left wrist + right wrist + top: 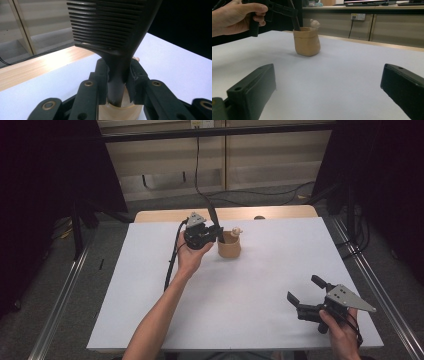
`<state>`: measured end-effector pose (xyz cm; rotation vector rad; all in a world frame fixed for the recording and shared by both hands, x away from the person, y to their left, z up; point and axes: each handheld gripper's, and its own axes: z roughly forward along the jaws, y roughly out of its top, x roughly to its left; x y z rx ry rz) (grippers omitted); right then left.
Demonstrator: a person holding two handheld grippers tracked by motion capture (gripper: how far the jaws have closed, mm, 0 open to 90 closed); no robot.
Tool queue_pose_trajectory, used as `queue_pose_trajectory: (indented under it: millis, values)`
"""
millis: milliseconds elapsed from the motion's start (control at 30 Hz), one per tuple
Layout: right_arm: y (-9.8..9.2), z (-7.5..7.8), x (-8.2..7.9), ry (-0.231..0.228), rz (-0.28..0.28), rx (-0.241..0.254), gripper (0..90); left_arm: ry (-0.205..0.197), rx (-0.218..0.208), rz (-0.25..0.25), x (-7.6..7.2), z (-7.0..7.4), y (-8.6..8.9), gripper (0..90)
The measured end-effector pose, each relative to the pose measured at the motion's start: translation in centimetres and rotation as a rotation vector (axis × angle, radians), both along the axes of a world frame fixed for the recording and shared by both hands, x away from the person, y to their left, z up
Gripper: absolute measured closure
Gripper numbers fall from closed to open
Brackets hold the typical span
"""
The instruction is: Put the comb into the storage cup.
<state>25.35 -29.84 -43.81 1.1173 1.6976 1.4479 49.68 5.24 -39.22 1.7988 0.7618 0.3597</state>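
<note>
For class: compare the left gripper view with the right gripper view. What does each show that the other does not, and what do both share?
Left gripper view alone: the black plastic comb's teeth close up, with the left gripper shut on its handle. Right gripper view alone: the right gripper's wide-open jaws, the person's left hand, and a small pale figure at the pot's rim. Both: the tan round pot on the white table.

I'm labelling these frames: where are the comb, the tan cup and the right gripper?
comb (110,30), left gripper view, on its teeth.
tan cup (307,43), right gripper view, on its front wall.
right gripper (303,287), high view, between its fingers.
</note>
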Motion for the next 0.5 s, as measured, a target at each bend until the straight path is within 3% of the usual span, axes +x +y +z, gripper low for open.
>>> queue_pose_trajectory:
  millis: [500]
  values:
    - [0.07, -0.04, -0.02, 0.006, 0.014, -0.003, 0.0, 0.009, 0.02, -0.01, 0.11, -0.83, -0.23, 72.9]
